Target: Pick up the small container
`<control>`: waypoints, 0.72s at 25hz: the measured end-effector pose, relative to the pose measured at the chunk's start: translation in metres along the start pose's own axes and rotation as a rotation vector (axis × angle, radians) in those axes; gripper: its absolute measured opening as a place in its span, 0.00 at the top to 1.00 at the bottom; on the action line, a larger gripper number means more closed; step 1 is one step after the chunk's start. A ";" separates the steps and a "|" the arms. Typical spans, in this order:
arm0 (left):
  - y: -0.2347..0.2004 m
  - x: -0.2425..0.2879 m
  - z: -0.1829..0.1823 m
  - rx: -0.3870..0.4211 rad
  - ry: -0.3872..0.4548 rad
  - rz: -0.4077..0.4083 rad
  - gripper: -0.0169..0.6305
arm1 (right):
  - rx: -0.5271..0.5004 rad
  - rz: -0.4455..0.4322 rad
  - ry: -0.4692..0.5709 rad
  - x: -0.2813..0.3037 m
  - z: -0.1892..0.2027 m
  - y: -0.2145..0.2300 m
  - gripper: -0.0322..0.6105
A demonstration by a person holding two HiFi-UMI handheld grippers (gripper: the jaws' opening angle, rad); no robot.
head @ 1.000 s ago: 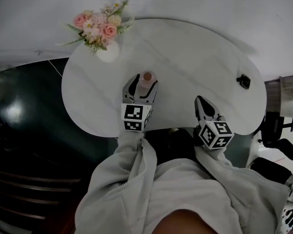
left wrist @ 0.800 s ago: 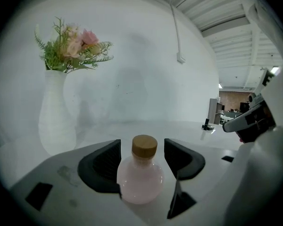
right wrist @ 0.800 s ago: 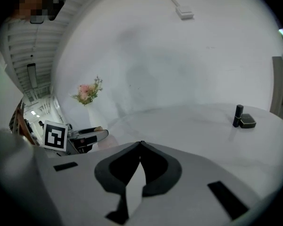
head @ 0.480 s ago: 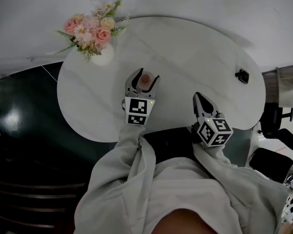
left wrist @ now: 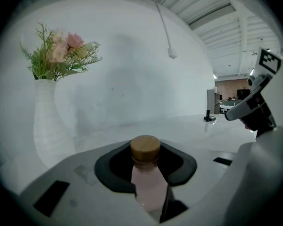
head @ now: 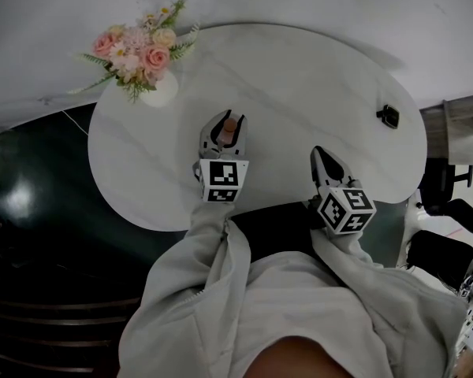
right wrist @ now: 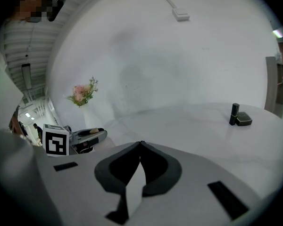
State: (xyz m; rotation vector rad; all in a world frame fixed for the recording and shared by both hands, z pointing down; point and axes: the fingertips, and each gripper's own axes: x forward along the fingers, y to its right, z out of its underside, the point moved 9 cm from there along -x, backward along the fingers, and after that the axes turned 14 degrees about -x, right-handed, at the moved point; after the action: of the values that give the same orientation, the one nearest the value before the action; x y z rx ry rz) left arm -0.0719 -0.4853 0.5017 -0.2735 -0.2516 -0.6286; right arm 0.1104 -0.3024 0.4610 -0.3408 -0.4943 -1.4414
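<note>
Small container [left wrist: 150, 187], a rounded frosted-pink bottle with a round wooden cap [left wrist: 145, 148], upright on the glossy white marbled table [head: 299, 85], left gripper [head: 228, 126] jaws just closed, dark pads pinching it, right gripper [head: 322, 161] jaws together, empty, ribbed white vase [left wrist: 46, 121] beyond.

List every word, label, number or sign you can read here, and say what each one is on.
No readable text anywhere.
Cubes on the left tool and right tool: black-and-white square patterns only, no letters.
Small container, on which the left tool's jaws have just closed: no label visible.
Black item on the table: too small to read.
</note>
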 end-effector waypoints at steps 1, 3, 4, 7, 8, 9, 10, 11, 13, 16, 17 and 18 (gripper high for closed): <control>0.000 0.000 0.000 -0.002 0.000 0.001 0.80 | 0.001 0.001 0.001 0.000 0.000 0.000 0.87; -0.001 0.000 0.000 -0.004 0.002 0.000 0.80 | 0.004 0.001 0.003 -0.001 0.001 0.000 0.87; -0.001 -0.001 0.000 -0.005 0.002 -0.001 0.80 | 0.006 0.001 0.004 -0.001 0.001 0.000 0.87; -0.001 -0.001 0.000 -0.013 -0.001 -0.006 0.80 | 0.012 0.001 0.009 -0.002 0.002 0.002 0.87; -0.002 -0.001 0.000 -0.016 -0.004 -0.008 0.80 | 0.013 0.000 0.011 -0.002 0.002 0.004 0.87; -0.001 -0.001 0.001 -0.019 -0.006 -0.010 0.80 | 0.014 -0.001 0.013 -0.002 0.002 0.005 0.87; -0.001 -0.002 0.001 -0.021 -0.008 -0.014 0.80 | 0.015 -0.002 0.016 -0.002 0.001 0.007 0.87; -0.001 -0.002 0.001 -0.024 -0.011 -0.018 0.80 | 0.018 -0.003 0.020 -0.002 0.001 0.009 0.87; 0.000 -0.003 0.001 -0.036 -0.015 -0.031 0.80 | 0.022 -0.005 0.025 -0.003 0.001 0.013 0.87; 0.003 -0.006 0.000 -0.052 -0.018 -0.049 0.80 | 0.017 -0.015 0.025 -0.004 0.000 0.021 0.87; 0.004 -0.007 -0.001 -0.055 -0.018 -0.057 0.80 | 0.015 -0.021 0.025 -0.004 0.000 0.023 0.87; 0.005 -0.009 -0.001 -0.059 -0.017 -0.066 0.80 | 0.015 -0.026 0.025 -0.005 -0.001 0.025 0.87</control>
State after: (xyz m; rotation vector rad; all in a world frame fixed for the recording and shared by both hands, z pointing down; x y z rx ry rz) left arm -0.0754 -0.4773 0.4968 -0.3283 -0.2600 -0.7000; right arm 0.1353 -0.2962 0.4598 -0.3048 -0.4905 -1.4653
